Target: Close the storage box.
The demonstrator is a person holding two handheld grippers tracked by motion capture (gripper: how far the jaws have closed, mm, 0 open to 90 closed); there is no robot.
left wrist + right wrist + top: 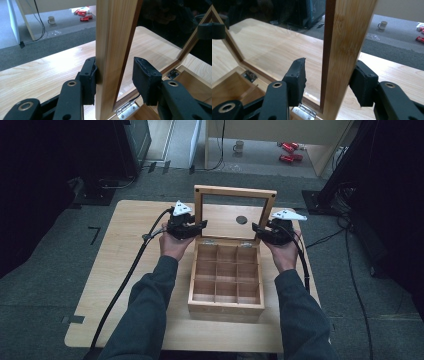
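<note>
An open wooden box (226,306) with a grid of compartments stands on the table, its glass-paned lid (235,191) raised upright. My left gripper (200,226) straddles the lid's left frame rail (110,37). Its outer pad (91,75) rests against the rail's outer face, while the inner pad stands apart over the glass. My right gripper (258,229) straddles the right frame rail (347,32) the same way: its outer pad (362,80) touches the wood and the inner one stays clear. Neither pair of jaws clamps the rail. The compartments look empty.
The light wooden table (135,265) has bare room left of the box. Metal hinges (126,110) (305,112) join lid and box. Cables trail off both grippers. On the floor beyond are a mug (239,146) and red objects (289,151); dark equipment flanks both sides.
</note>
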